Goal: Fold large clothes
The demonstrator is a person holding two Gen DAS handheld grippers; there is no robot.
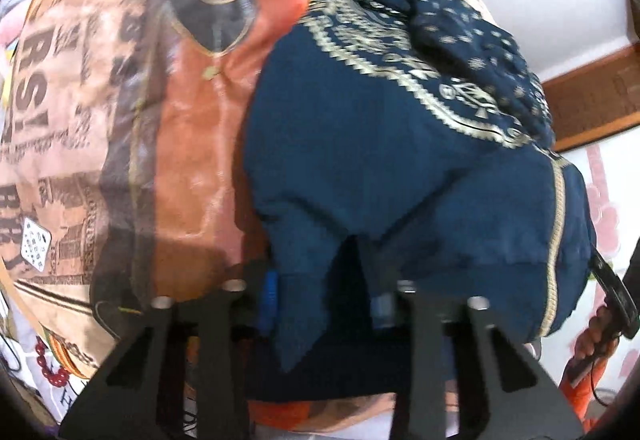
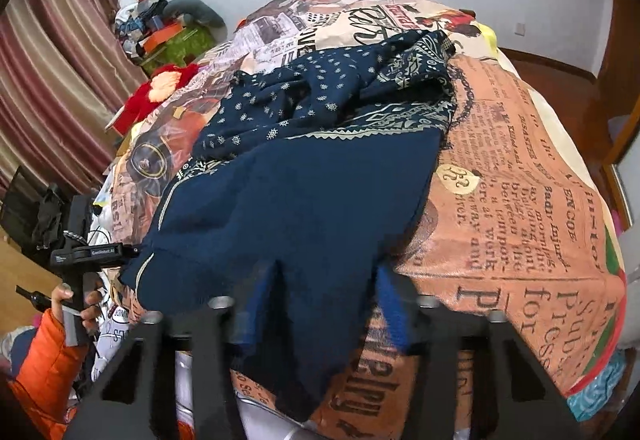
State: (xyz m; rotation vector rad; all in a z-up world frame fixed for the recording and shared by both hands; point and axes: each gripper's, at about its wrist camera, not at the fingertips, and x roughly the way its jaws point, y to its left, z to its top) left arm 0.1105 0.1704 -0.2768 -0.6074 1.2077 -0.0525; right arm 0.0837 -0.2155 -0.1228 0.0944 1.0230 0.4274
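Here the rumpled navy garment (image 2: 304, 176) with cream patterning is pinched by left gripper (image 1: 324, 292) and right gripper (image 2: 320, 304).

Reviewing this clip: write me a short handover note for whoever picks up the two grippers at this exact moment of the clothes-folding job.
Left gripper: jaws closed on the near hem of the large navy-blue garment with cream patterned bands.
Right gripper: jaws closed on the same hem, further along that edge.
Where things are: the garment lies crumpled on the bed, over the orange newspaper-print bedspread; its far, dotted part is bunched up, and the near edge hangs toward the grippers.
Done: both near-edge grips taken.
Left: no fold visible yet. Probably lift and spread it flat, then fold.
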